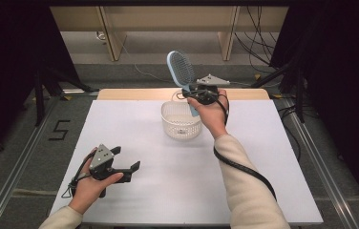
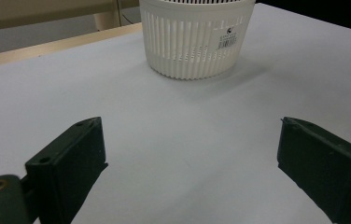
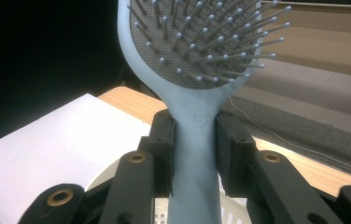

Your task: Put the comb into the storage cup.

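High view: right tongs (image 1: 190,90) raised at 12 o'clock of the white surface (image 1: 134,200), clamped on the handle of a light blue paddle hairbrush (image 1: 181,69). Brush head up and tilted toward 11 o'clock, bristles facing the camera, handle end dipping just above the rim of a white slotted plastic basket (image 1: 181,120). Basket standing upright near the far middle of the surface, just at 6 o'clock of the brush. Left tongs (image 1: 126,160) at 7 o'clock of the basket, well apart from it, held low over the surface with jaws spread and gripping nothing.

Left gripper view: left tongs (image 2: 190,154) wide apart, bare white surface (image 2: 173,140) between the jaws. White basket (image 2: 197,37) ahead at 12 o'clock, upright, a small barcode label on its wall.

Right gripper view: right tongs (image 3: 194,144) pressed tight on the brush handle from both sides. Hairbrush (image 3: 197,51) rising toward 12 o'clock, dark pad with ball-tipped bristles showing. Rim of the basket (image 3: 232,207) visible below the handle at 6 o'clock, white surface (image 3: 61,140) at 8 o'clock.
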Motion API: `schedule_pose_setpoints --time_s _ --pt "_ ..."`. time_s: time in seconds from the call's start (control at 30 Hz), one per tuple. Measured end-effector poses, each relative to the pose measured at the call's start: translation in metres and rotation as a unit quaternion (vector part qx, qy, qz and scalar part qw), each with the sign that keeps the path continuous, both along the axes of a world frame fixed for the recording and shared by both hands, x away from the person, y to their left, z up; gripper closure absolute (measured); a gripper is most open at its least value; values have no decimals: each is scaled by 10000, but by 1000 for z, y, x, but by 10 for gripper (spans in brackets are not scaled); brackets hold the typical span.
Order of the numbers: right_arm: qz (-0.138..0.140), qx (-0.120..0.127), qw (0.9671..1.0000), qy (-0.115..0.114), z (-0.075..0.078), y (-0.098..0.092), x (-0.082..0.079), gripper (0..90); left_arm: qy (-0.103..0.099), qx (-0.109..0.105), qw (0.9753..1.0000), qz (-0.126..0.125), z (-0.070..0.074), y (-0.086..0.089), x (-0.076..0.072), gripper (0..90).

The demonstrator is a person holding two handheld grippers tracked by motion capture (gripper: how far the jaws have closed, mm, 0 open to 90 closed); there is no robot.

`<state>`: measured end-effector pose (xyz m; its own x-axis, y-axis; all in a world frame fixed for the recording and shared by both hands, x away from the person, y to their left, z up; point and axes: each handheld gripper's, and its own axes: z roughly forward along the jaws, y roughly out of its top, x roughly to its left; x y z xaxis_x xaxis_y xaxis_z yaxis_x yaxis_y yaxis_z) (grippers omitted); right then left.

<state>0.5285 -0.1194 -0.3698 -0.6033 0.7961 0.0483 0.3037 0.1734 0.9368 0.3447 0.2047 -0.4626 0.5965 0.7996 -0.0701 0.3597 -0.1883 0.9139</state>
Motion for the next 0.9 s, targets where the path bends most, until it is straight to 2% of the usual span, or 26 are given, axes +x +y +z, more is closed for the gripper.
schedule_pose_setpoints --time_s 0.9 --pt "81 -137 9999 52 -11 3 2 704 2 10 10000 -4 0 0 0 73"
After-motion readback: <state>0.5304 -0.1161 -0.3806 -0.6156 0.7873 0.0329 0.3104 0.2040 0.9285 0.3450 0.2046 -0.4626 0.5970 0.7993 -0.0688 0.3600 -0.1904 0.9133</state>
